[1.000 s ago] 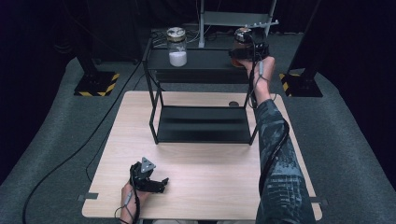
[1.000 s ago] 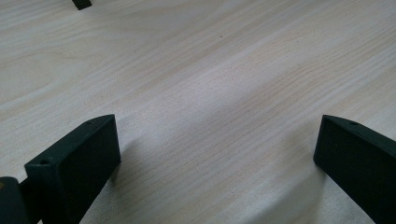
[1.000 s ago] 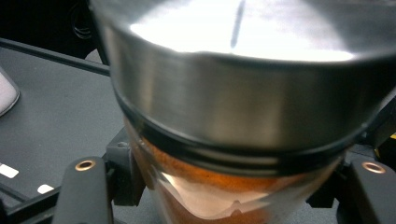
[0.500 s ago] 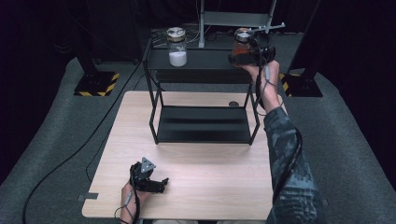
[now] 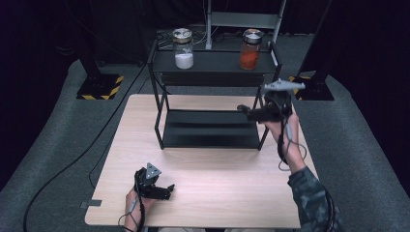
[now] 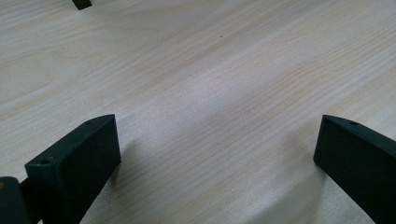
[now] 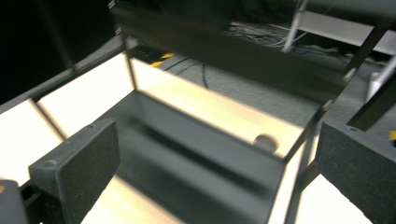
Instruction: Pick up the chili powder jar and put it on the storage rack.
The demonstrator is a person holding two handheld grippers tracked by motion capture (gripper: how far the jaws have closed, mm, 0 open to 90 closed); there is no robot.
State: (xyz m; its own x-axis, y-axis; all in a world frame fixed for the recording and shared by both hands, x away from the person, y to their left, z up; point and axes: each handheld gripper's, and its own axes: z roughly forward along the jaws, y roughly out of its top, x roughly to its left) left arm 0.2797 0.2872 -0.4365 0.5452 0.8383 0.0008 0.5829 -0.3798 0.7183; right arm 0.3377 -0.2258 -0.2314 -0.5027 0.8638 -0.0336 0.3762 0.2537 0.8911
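A black two-shelf rack (image 5: 217, 62) stands at the back of the wooden table (image 5: 222, 193). On its top shelf are a jar of white powder (image 5: 183, 48) at the left and a jar of orange contents (image 5: 251, 48) at the right. My right gripper (image 5: 241, 111) hovers at the rack's right side, below the top shelf, pointing left. Its jaws have just opened and stand wide with nothing between them. In the right gripper view it (image 7: 210, 158) looks onto the lower shelf (image 7: 187, 140). My left gripper (image 5: 169, 189) rests open and empty on the table (image 6: 215, 93) near the front.
Cables run over the grey floor (image 5: 72, 145) at the left. Black stands with striped feet (image 5: 99, 87) flank the table at the back. A small round mark (image 7: 266, 141) lies on the tabletop behind the rack. Bare tabletop lies between the rack and the left gripper.
The right gripper has let go of the orange jar, which stays on the top shelf. It moved down and toward me to the rack's right side. The left gripper has not moved.
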